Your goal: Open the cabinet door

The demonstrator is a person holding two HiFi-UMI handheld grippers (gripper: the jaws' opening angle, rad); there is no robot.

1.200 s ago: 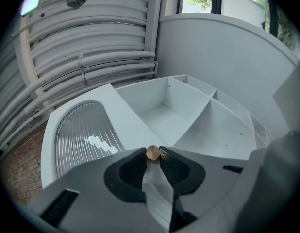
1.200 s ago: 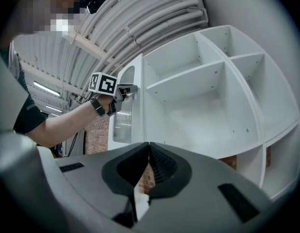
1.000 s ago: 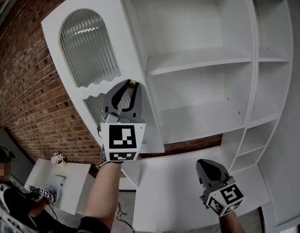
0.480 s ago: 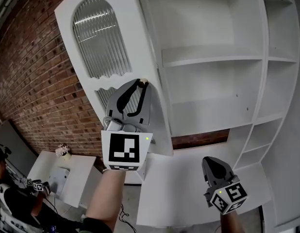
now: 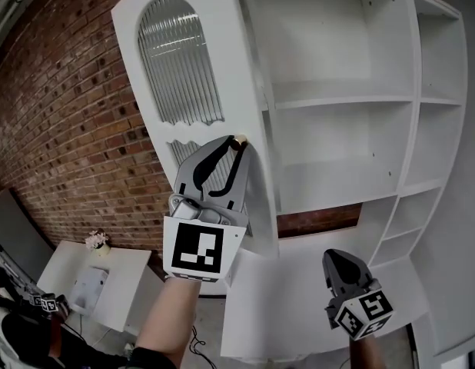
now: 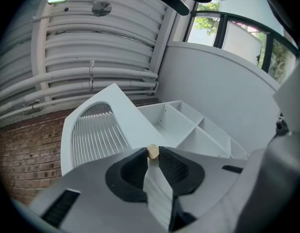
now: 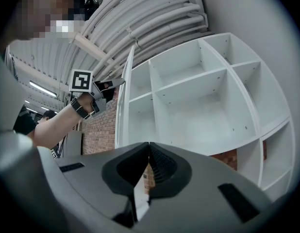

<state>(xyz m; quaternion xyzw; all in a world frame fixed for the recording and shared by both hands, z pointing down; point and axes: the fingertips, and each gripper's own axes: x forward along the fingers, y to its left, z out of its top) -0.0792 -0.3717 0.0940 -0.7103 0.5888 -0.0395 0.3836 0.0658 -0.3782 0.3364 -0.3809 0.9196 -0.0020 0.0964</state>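
The white cabinet door (image 5: 191, 68), with an arched ribbed-glass pane, stands swung out from the open shelves (image 5: 341, 98). Its small tan knob (image 5: 240, 139) sits between the tips of my left gripper (image 5: 236, 143). The jaws have just been closing and now pinch the knob (image 6: 153, 152) against the door's edge (image 6: 125, 125). My right gripper (image 5: 341, 261) hangs low in front of the cabinet, shut and holding nothing; its jaws meet in the right gripper view (image 7: 148, 147). That view also shows the left gripper (image 7: 116, 83) at the door's edge (image 7: 125, 101).
A red brick wall (image 5: 61, 129) runs behind the door on the left. A white ledge (image 5: 299, 283) juts out below the shelves. At the lower left stand a white table (image 5: 76, 267) and a seated person (image 5: 22, 321).
The door has swung further out from the shelves with my left gripper on its knob. The right gripper has shifted only slightly.
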